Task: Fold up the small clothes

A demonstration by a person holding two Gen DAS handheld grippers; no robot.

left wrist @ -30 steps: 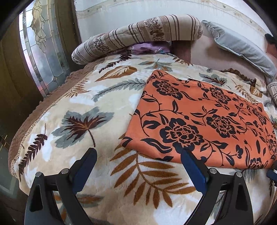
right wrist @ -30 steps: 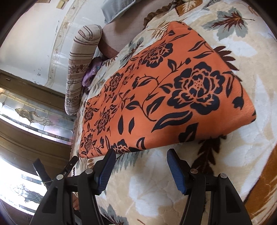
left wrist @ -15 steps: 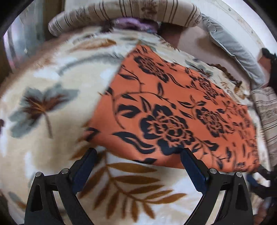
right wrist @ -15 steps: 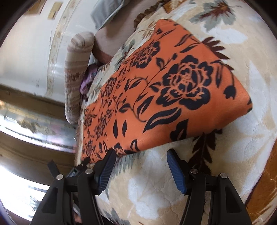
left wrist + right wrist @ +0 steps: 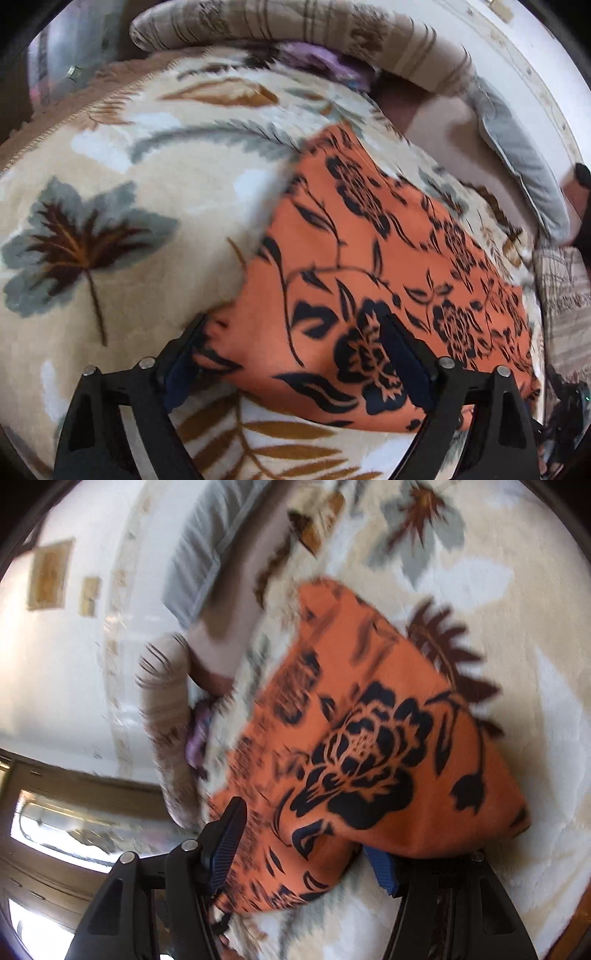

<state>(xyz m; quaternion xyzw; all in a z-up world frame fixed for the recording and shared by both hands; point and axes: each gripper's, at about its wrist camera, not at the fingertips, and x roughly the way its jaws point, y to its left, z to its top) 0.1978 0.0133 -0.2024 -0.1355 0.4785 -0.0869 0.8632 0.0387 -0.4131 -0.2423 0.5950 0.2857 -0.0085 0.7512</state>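
Both claws have closed in on the orange floral cloth since a second ago: then its near edge lay just ahead of the fingertips in each wrist view, and now that edge sits between the fingers of both. The left view has also tipped down, so the cloth fills more of it.

The cloth lies flat on the leaf-patterned blanket of the bed. In the left view its long axis runs from about 7 o'clock to 2 o'clock, towards the striped bolster and grey pillow.

The left claw is spread wide with its jaws closing. The near left corner of the cloth lies between them, though whether the pads press it yet I cannot tell.

The right claw stands partly spread. The near right corner is bunched between its fingers, with the right-hand pad under the fabric's edge. That view is blurred, so a firm pinch is not clear.

Each claw is at its own near corner, and the free far edge lies away at 12 to 2 o'clock. A fold would probably carry the near edge that way.
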